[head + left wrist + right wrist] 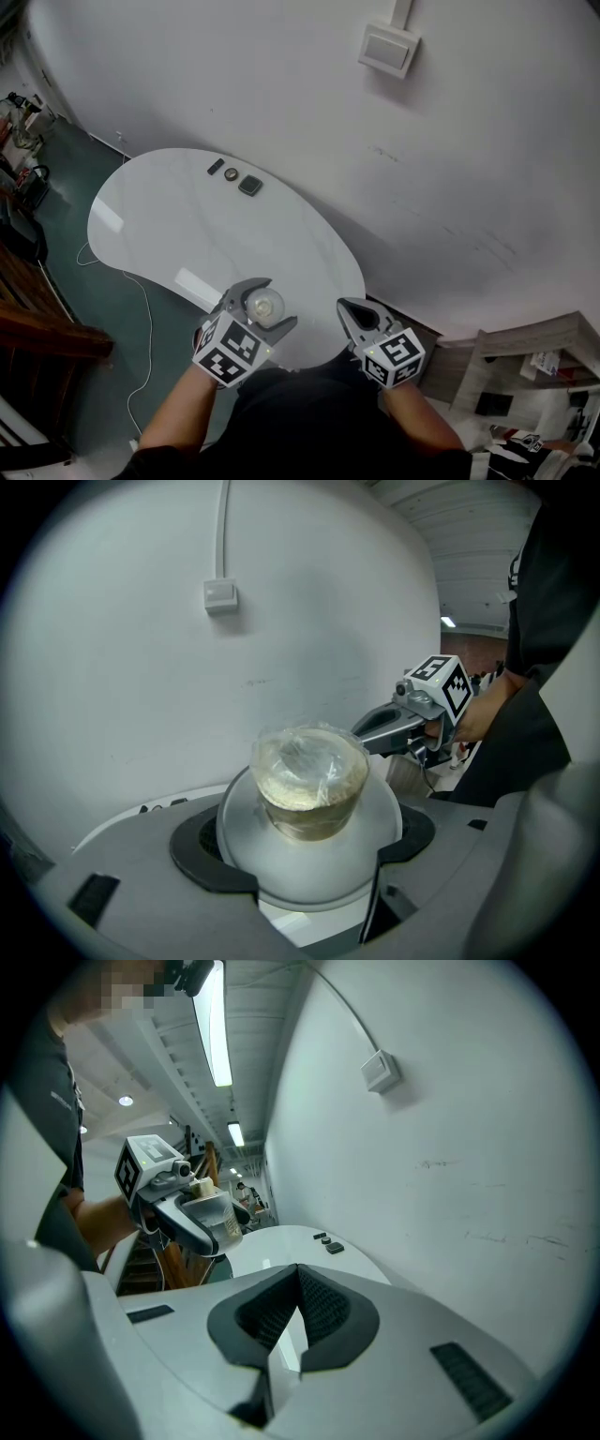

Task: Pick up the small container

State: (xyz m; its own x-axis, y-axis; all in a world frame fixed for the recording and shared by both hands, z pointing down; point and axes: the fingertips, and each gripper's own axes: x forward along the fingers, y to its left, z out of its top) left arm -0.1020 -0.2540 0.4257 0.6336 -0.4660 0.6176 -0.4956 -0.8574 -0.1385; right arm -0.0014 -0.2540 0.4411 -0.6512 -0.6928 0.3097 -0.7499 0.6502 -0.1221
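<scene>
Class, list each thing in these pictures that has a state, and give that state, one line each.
small container: film-covered, holding pale contents, gripped above the table.
left tool: shut on the small container.
right tool: shut, empty.

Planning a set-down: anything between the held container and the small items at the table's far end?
Nothing: bare tabletop between container and items, per head view.

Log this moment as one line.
left gripper: shut on small container | right gripper: shut, empty | small container: film-covered, apparently lifted near table edge
</scene>
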